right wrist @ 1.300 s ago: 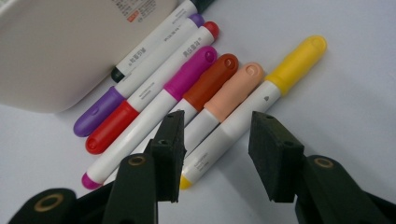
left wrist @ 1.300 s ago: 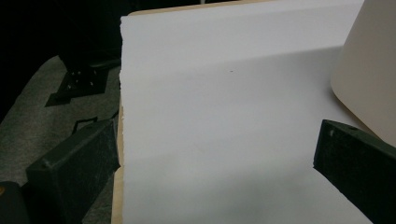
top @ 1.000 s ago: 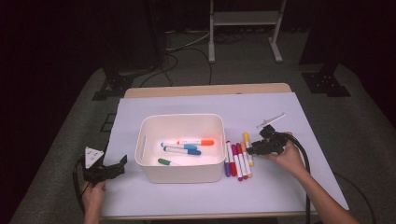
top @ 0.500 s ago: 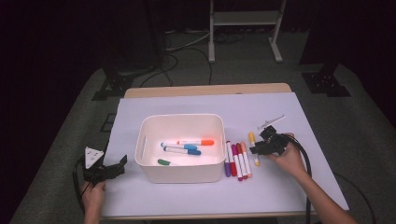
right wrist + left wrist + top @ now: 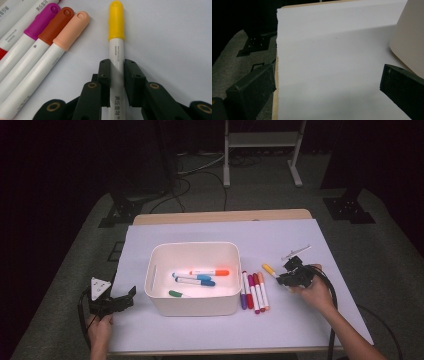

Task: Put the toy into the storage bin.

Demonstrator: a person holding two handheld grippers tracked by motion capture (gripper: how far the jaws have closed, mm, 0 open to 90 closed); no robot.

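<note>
The right gripper (image 5: pixel 117 72) is clamping the yellow marker (image 5: pixel 116 37) lying on the table beside the white bin (image 5: pixel 192 302). The left gripper (image 5: pixel 327 87) is idling wide open, empty. Three markers (image 5: pixel 197 277) are binned, four more (image 5: pixel 254 292) are waiting.

Room's pretty dark from my feed, grey carpet floor (image 5: pixel 380 245) w/ cables (image 5: pixel 200 170) trailing. Wooden table (image 5: pixel 220 216) under a white sheet (image 5: pixel 300 240), metal stand legs (image 5: pixel 260 150) at the back.
</note>
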